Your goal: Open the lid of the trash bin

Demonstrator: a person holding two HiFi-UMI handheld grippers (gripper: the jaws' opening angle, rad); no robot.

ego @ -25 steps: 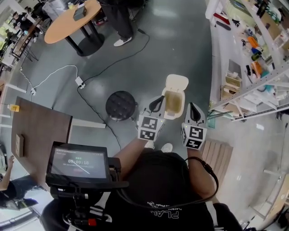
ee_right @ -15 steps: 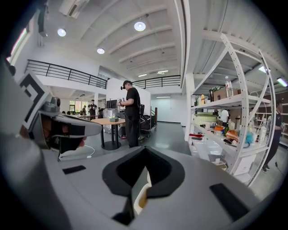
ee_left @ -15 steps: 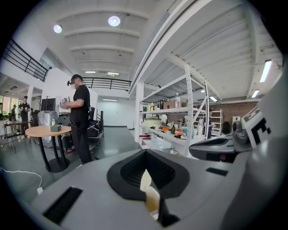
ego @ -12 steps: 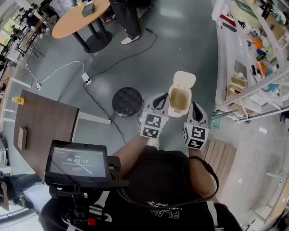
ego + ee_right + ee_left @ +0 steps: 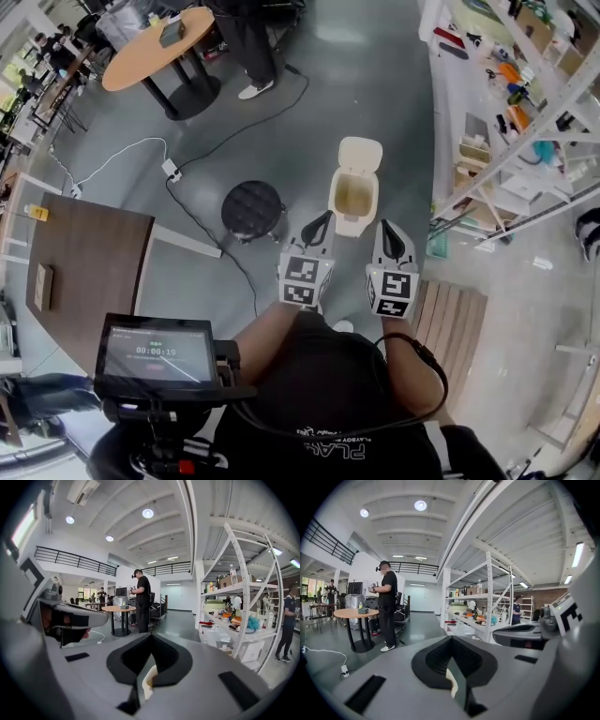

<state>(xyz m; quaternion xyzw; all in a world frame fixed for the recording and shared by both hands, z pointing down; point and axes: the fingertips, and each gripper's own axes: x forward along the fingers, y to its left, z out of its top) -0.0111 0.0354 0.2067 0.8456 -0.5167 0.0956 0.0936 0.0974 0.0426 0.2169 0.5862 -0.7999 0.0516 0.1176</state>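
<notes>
Head view: trash bin (image 5: 353, 208) lid (image 5: 360, 155) up; monitor (image 5: 157, 355) timer 00:00:19.

The head camera is looking steeply down from above the wearer, taking in the left gripper (image 5: 324, 218), the right gripper (image 5: 385, 228), the bin (image 5: 354, 192) just ahead of them and a wide stretch of floor (image 5: 375, 84). Each gripper camera is riding close behind its own jaws and facing roughly level across the hall. Both are catching the table (image 5: 356, 613), the standing person (image 5: 387, 604) and the shelves (image 5: 487, 606). The head view is sharing those 3 along its top and right edges. Each gripper view is also catching the other gripper at its side.
</notes>
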